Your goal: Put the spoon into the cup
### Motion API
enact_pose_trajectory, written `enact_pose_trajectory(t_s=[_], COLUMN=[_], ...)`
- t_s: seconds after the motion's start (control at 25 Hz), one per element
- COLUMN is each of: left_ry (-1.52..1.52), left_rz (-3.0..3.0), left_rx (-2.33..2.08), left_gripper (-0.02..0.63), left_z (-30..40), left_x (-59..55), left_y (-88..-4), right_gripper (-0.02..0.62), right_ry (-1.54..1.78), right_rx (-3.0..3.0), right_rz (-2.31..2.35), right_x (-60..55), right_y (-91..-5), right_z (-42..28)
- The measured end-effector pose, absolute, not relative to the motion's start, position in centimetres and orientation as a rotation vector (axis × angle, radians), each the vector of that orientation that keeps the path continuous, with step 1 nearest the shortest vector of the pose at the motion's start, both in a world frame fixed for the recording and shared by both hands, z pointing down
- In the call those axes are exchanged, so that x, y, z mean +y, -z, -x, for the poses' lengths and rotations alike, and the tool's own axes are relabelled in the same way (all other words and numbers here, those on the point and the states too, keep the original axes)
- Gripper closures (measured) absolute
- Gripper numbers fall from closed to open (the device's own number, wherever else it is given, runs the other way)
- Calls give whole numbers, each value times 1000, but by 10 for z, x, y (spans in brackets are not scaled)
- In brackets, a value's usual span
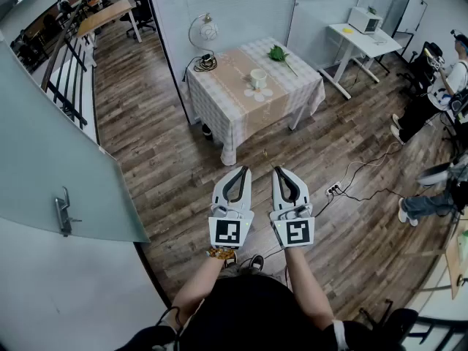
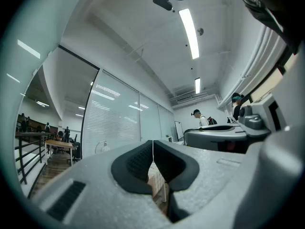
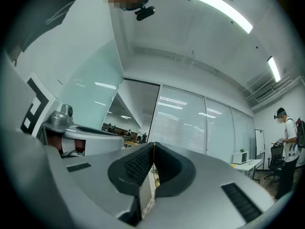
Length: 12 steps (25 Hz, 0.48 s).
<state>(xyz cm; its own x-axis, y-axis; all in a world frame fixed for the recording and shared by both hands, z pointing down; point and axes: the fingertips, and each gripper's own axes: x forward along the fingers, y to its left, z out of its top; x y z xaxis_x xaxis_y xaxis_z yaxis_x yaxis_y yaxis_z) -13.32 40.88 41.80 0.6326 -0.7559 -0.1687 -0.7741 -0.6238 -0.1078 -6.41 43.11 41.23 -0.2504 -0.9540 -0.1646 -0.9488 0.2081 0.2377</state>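
A white cup [image 1: 258, 77] stands on the table with a checked cloth [image 1: 219, 101], far ahead of both grippers. My right gripper [image 1: 276, 170] is shut on a thin gold spoon [image 3: 156, 178], whose small bowl hangs between the dark pads in the right gripper view. In the head view the spoon shows only as a gold speck [image 1: 265, 153] past the jaw tips. My left gripper [image 1: 245, 169] is shut with nothing in it; its pads [image 2: 143, 163] meet along one line. Both grippers are held side by side over the wooden floor, well short of the table.
A green plant [image 1: 277, 53] and a flower-shaped mat [image 1: 257, 92] lie on the table, with a round lamp [image 1: 207, 29] behind it. A white desk with a microwave [image 1: 363, 20] stands back right. A power strip [image 1: 333, 189] and cables cross the floor; people stand at right, a glass door [image 1: 66, 210] at left.
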Motion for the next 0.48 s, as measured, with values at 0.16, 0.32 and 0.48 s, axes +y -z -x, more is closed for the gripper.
enact_pose_trajectory(t_s=[0.16,0.32,0.48], left_ry=[-163,-170,-178], left_rz=[2694,2713,2725], left_rx=[1256,1224,1176], left_gripper=[586,586,586], left_z=[145,152,154], left_x=[403,395,387], left_y=[-420,-421,-421], right_gripper=[586,586,586], right_ry=[453,422,440], right_rx=[-2434,-2422,-2394], right_rz=[-1937,-1972,-1993], right_x=[427,419,413], right_y=[-410,-411,-409], right_z=[78,85,90])
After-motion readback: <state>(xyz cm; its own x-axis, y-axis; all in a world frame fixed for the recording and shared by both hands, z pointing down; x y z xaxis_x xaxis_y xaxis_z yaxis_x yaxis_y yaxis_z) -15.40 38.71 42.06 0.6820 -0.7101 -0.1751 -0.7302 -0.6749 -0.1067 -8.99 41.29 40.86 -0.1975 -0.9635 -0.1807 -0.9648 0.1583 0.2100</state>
